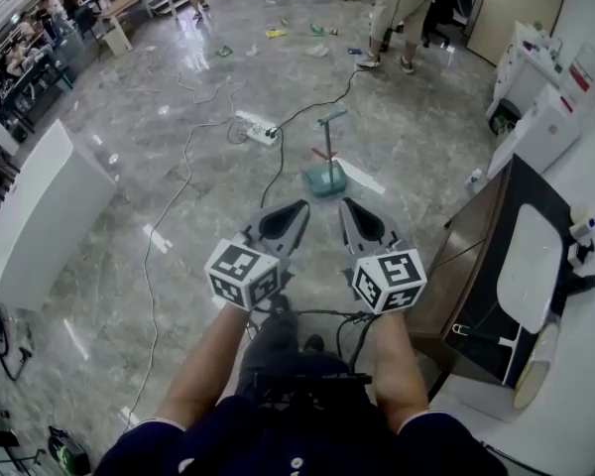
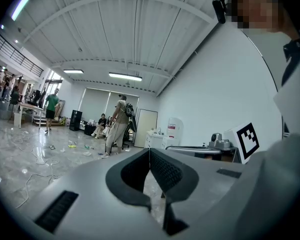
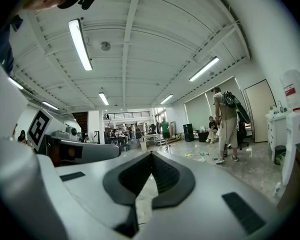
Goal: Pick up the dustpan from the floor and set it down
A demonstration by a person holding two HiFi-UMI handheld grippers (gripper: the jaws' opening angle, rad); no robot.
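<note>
Dustpan (image 1: 324, 178) sits on the floor (image 1: 178, 147) straight ahead of both tongs and well below them, approx. on the line between the two tips. L tongs (image 1: 299, 208) and R tongs (image 1: 346, 206) look equally near; can't call either closer. Both are held roughly level, so neither gripper view shows the pan, only the room beyond.

Long axis: the handle (image 1: 329, 137) stands upright off the pan's far edge w/ a short crossbar on top, the obvious grab pt. I'd judge the next move to be a reach fwd and down.

Both tongs are clenched, tips meeting, nothing between them.

Looks: small teal-green pan, shallow tray, thin grey pole, prob. light plastic. A cable (image 1: 283, 157) runs just beside it on the left.
</note>
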